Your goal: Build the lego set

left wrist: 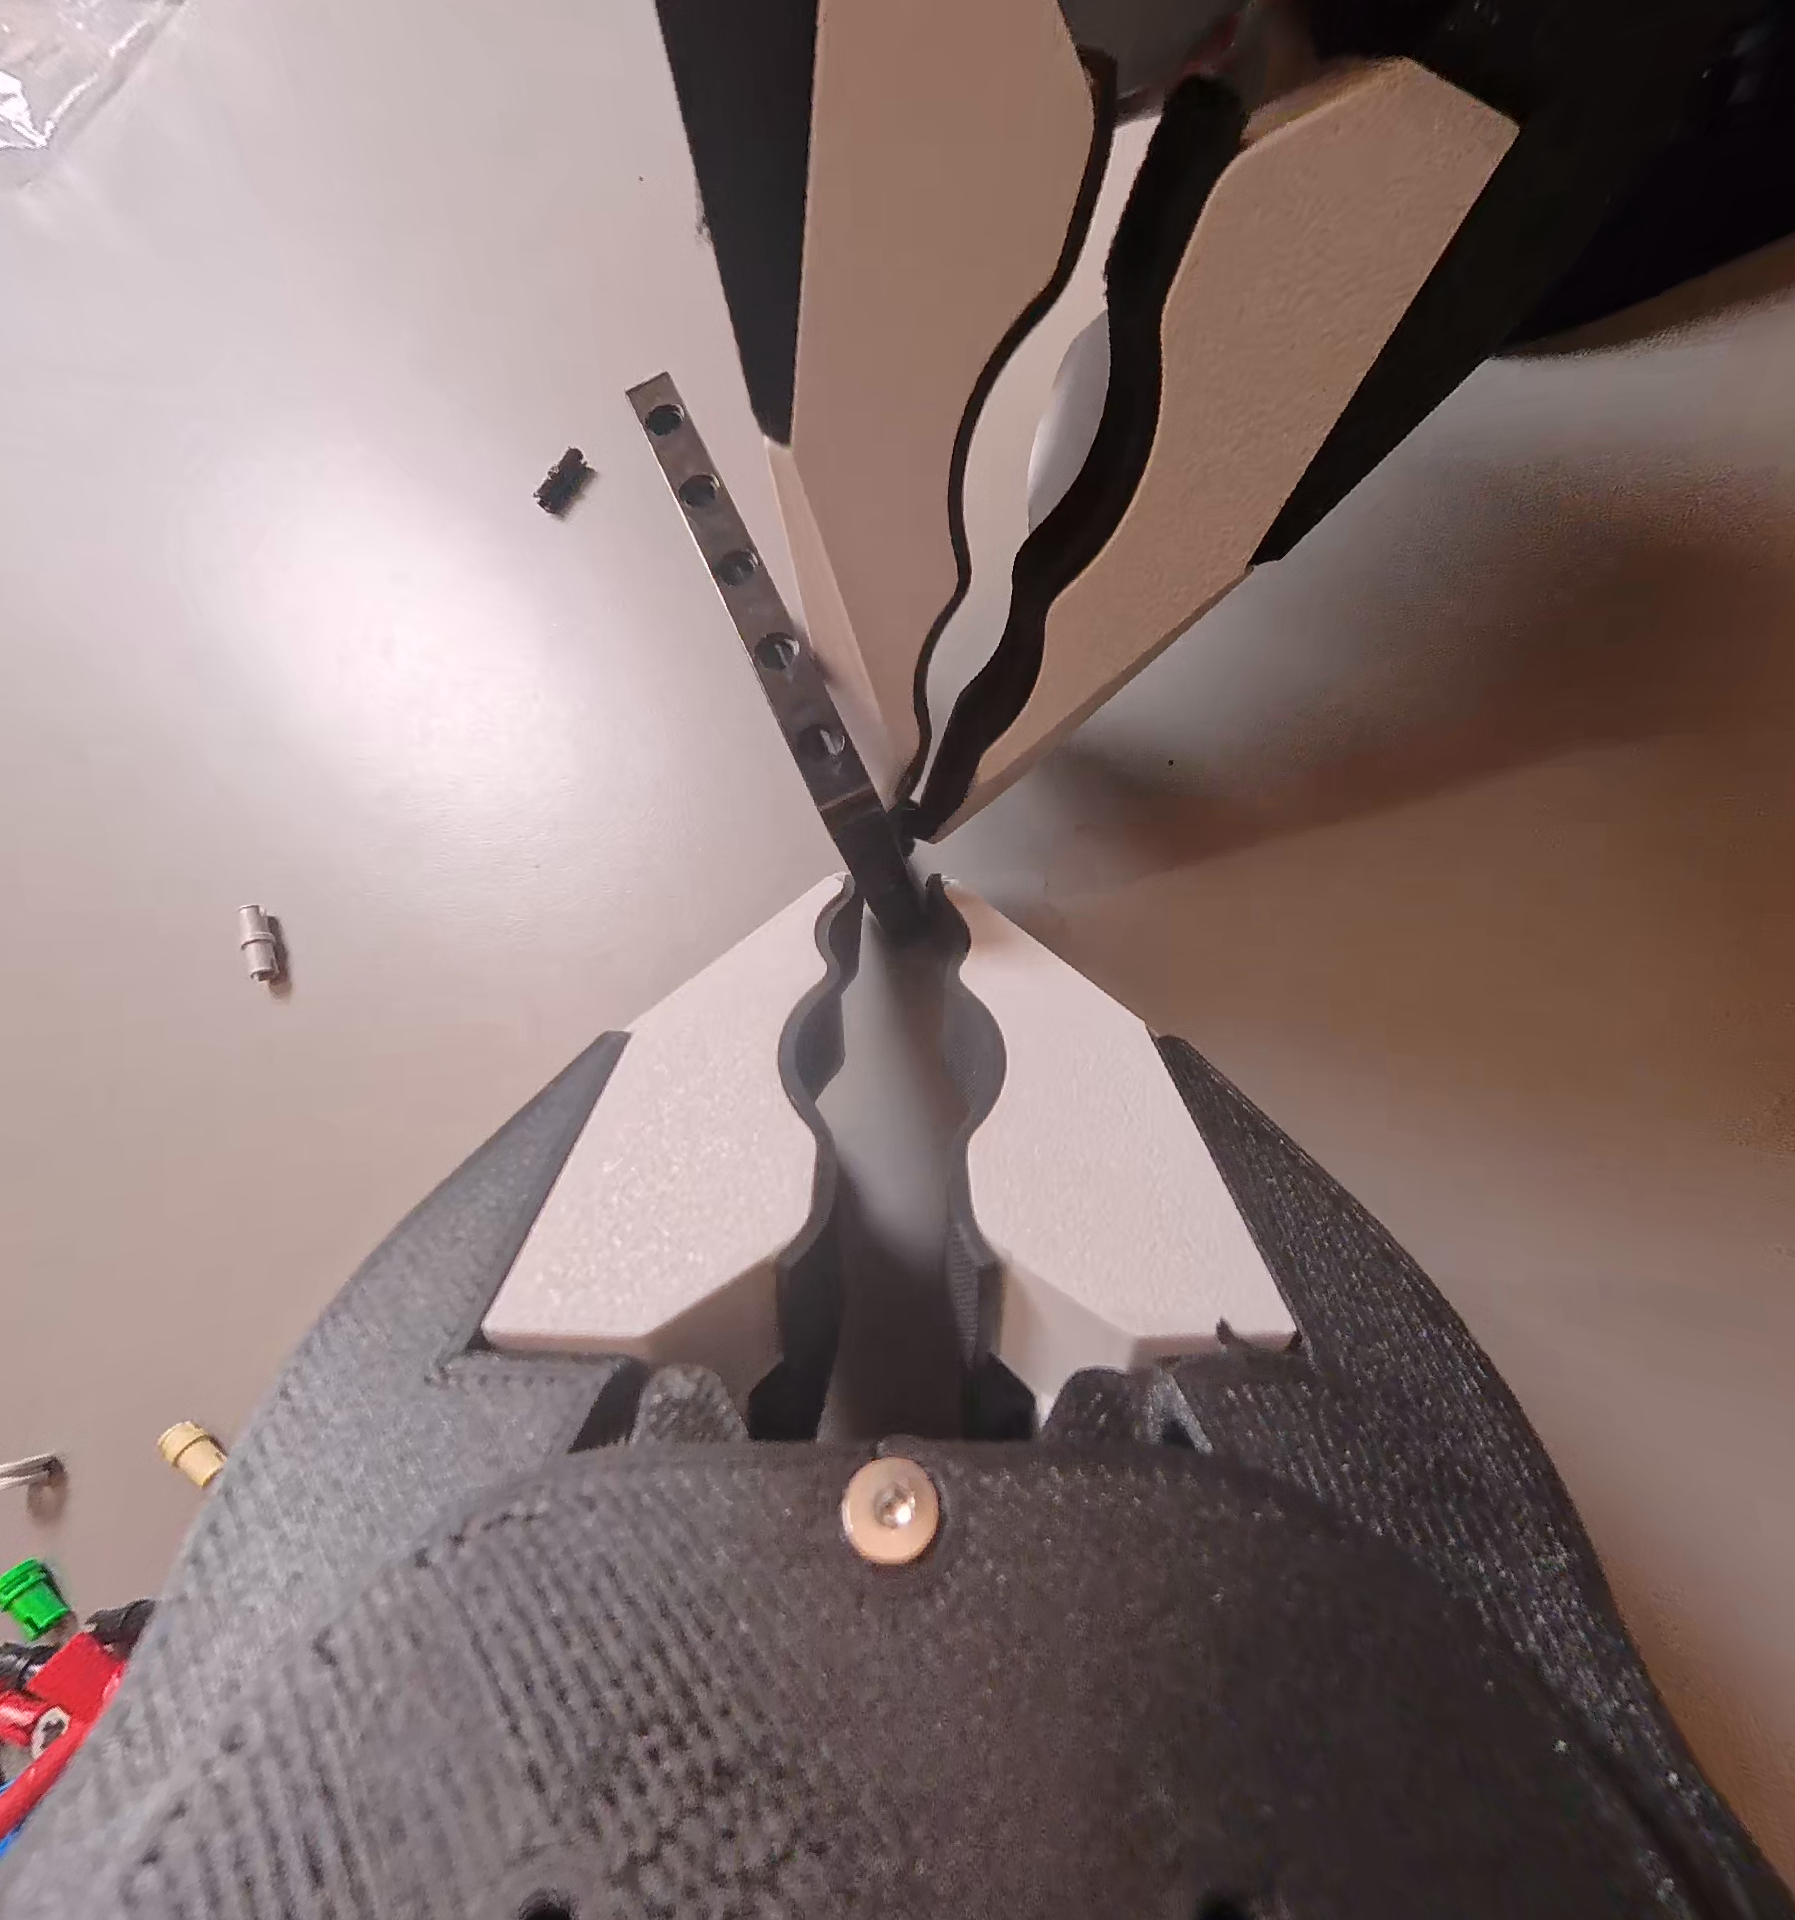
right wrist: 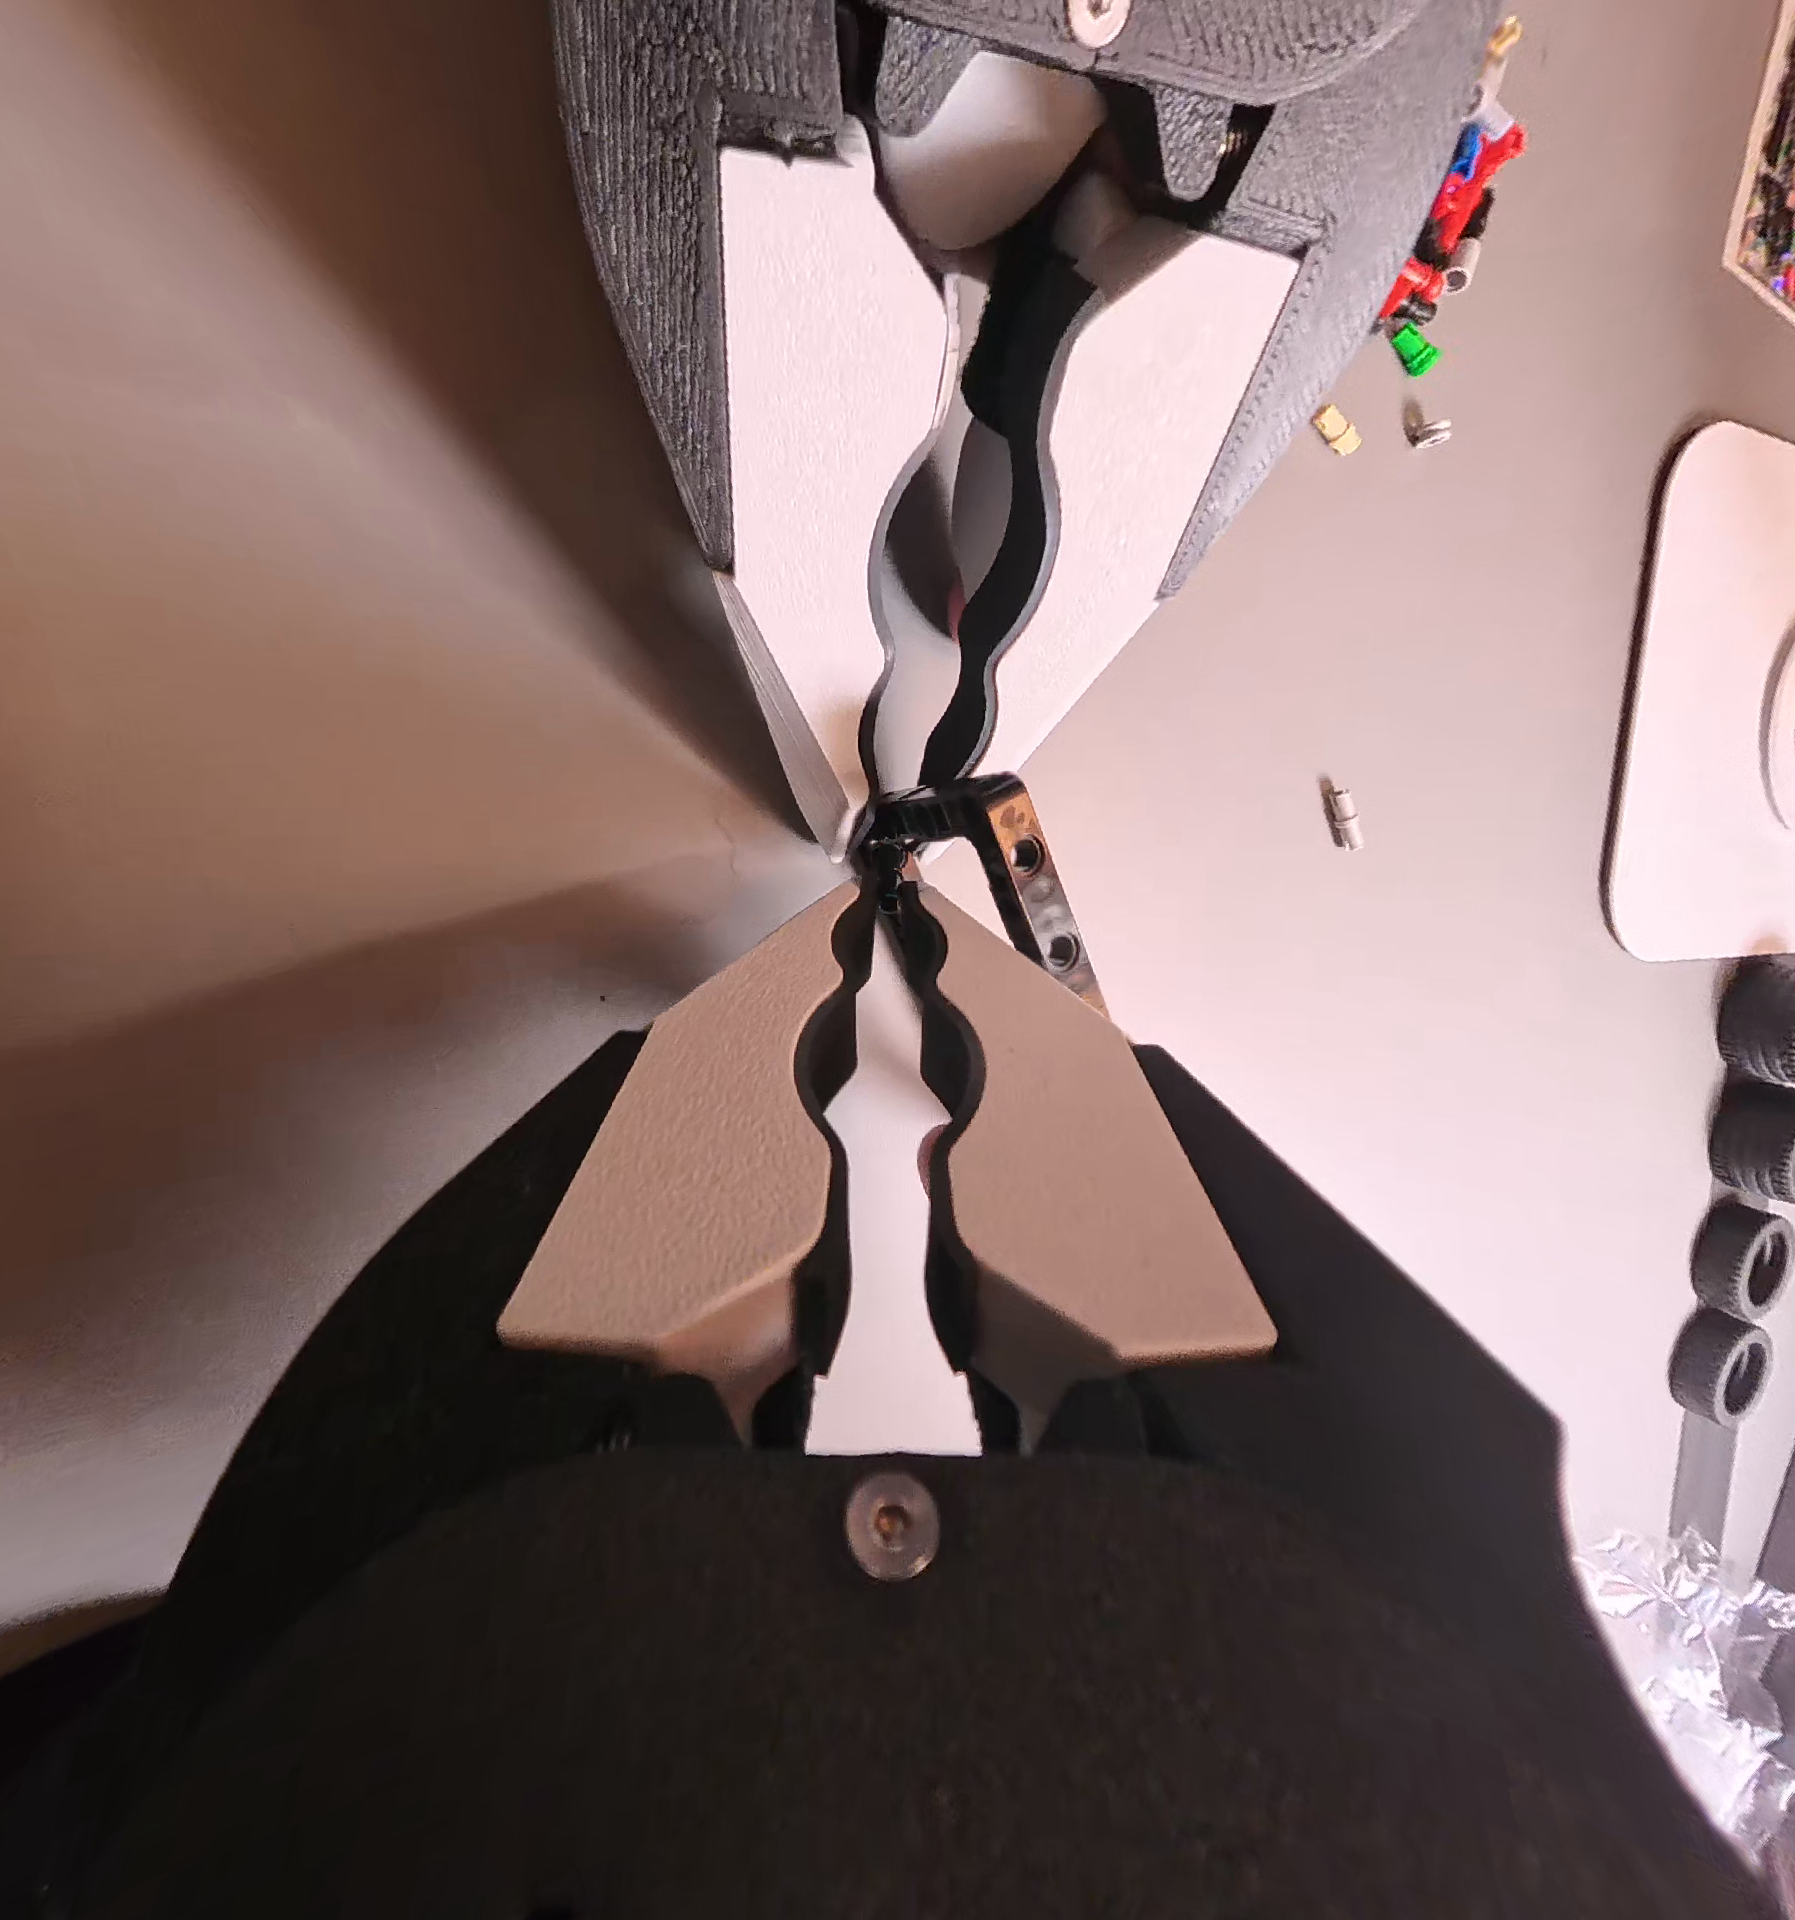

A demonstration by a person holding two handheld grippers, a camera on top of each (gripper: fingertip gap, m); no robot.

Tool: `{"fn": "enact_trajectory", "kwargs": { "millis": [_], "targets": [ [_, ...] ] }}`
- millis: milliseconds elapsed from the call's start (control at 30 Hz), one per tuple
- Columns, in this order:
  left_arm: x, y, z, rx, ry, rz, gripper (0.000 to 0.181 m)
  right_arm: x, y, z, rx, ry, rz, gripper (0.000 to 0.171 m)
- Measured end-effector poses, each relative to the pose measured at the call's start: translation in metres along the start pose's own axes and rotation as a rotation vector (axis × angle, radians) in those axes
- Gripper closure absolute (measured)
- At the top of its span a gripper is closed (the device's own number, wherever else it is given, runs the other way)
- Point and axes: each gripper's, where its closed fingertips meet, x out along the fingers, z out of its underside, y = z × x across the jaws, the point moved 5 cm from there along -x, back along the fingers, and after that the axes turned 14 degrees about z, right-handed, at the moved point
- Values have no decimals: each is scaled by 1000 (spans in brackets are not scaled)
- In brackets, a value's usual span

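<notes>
My left gripper (left wrist: 900, 902) is shut on one end of a black beam with holes (left wrist: 747, 582), which sticks out up and to the left above the table. The beam also shows in the right wrist view (right wrist: 1038, 894), bent at the held end. My right gripper (right wrist: 888, 896) is shut on a small black pin (right wrist: 886, 878) and holds it against the held end of the beam. The two grippers meet tip to tip: the right gripper (left wrist: 911, 808) comes in from above in the left wrist view, and the left gripper (right wrist: 888, 808) does so in the right wrist view.
On the table lie a black pin (left wrist: 564, 480), a grey pin (left wrist: 264, 940), a tan pin (left wrist: 192, 1455) and a pile of red, green and blue pieces (left wrist: 31, 1704). Several black tyres (right wrist: 1776, 1195), a white pad (right wrist: 1703, 727) and crumpled plastic (right wrist: 1703, 1621) sit at the right. Less than 4 cm separates the two grippers' tips.
</notes>
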Motion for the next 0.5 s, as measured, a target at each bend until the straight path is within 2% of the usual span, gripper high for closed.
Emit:
{"fn": "enact_trajectory", "kwargs": {
  "millis": [233, 500],
  "targets": [
    [0, 1, 0, -1, 1, 1, 169, 2, 3, -2, -46, -42, 0, 169],
    [-2, -2, 1, -11, -2, -25, 172, -5, 6, 7, 95, 76, 69, 169]
  ]
}}
